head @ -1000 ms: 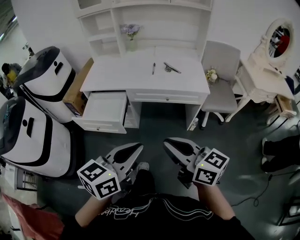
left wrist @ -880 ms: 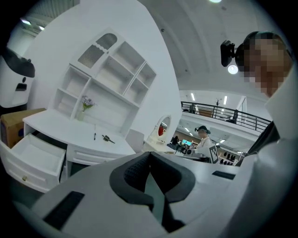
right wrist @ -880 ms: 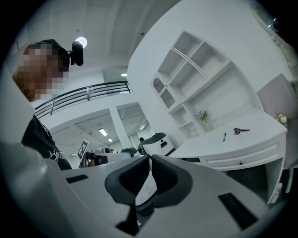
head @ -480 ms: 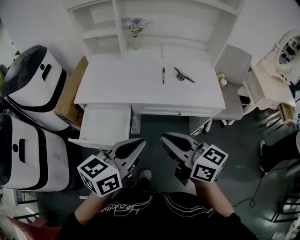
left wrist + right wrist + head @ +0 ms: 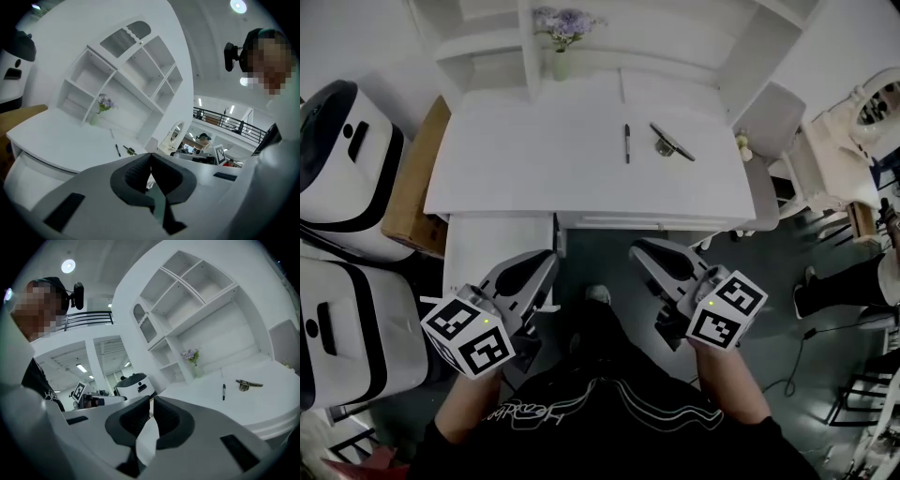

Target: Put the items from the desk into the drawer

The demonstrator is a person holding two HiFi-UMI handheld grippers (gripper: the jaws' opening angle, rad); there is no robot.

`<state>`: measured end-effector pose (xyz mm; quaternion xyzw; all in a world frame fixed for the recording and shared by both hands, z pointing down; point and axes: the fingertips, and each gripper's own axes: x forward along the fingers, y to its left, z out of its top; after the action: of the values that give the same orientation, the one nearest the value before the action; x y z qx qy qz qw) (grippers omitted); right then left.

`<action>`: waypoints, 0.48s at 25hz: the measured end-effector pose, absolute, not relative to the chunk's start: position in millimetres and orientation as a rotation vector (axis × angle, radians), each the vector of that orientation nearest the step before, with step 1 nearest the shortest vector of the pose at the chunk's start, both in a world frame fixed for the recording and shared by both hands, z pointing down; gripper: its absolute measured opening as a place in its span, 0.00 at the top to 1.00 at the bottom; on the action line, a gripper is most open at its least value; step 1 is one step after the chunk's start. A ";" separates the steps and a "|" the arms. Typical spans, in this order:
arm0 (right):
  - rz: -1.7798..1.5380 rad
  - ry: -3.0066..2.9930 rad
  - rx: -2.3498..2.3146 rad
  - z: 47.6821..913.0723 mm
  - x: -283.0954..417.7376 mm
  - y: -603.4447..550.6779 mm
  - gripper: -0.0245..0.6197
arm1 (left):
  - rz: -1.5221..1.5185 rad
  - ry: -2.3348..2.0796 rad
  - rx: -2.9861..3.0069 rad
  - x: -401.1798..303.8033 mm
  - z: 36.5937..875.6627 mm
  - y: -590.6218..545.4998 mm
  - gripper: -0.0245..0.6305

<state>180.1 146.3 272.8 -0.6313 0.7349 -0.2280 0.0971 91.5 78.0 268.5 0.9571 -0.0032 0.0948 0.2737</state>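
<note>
A black pen (image 5: 627, 143) and a dark bar-shaped metal item (image 5: 671, 142) lie side by side on the right half of the white desk (image 5: 525, 159). Below the desk's left end a white drawer (image 5: 487, 251) stands pulled out. My left gripper (image 5: 549, 256) is shut and empty, with its tips by the drawer's right front corner. My right gripper (image 5: 637, 249) is shut and empty, in front of the desk's middle. The left gripper view shows the shut gripper (image 5: 150, 154) with the pen (image 5: 117, 150) far beyond. In the right gripper view, the pen (image 5: 224, 391) and the metal item (image 5: 248, 384) lie well past the gripper (image 5: 152, 401).
A vase of purple flowers (image 5: 560, 52) stands on the desk's shelf unit. Two large white-and-black machines (image 5: 337, 141) and a cardboard box (image 5: 411, 178) crowd the left. A grey chair (image 5: 773, 117) and a white vanity (image 5: 853, 117) stand at the right. Cables trail on the dark floor (image 5: 797, 366).
The desk has drawn nearer in the head view as the person walked towards it. Both grippers stayed shut and came forward; the left one has reached the open drawer.
</note>
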 end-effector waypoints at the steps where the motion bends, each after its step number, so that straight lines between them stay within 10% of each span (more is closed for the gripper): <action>1: -0.678 2.177 -1.876 274.9 186.3 139.2 0.88 | 0.257 -0.020 2.573 94.3 269.9 71.2 0.93; 12: -0.769 2.200 -1.924 312.3 281.2 53.9 0.87 | 0.350 -0.097 2.541 163.6 284.3 -3.2 0.93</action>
<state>281.2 53.9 312.3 -0.6356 0.7266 -0.2539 0.0597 163.6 -3.2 284.3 0.9493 -0.0362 0.1309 0.2834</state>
